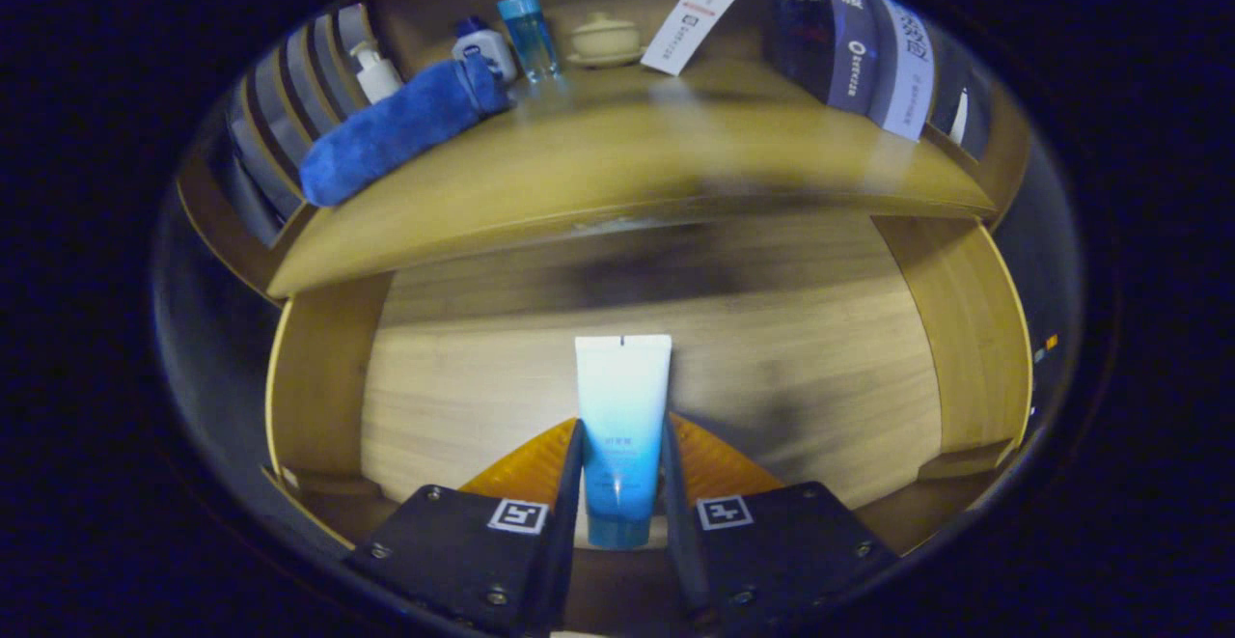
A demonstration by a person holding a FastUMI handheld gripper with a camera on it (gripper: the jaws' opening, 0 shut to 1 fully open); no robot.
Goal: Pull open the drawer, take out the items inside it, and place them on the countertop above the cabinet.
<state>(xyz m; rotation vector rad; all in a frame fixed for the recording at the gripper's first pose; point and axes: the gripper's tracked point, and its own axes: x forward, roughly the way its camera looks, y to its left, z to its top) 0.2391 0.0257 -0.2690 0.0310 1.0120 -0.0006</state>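
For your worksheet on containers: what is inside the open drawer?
A blue-white tube gripped between the gripper jaws, over the bare drawer floor. The front part is hidden behind the jaws.

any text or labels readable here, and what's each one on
None can be read.
Tube held between the hand-held gripper fingers: small print, blurred.
White paper strip on the countertop: print too small.
Dark boxes: characters blurred.
Square coded markers on the fingers: patterns, not words.

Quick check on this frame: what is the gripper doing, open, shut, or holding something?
Gripper: shut on the blue-and-white tube, one finger pressing each side, above the open drawer.
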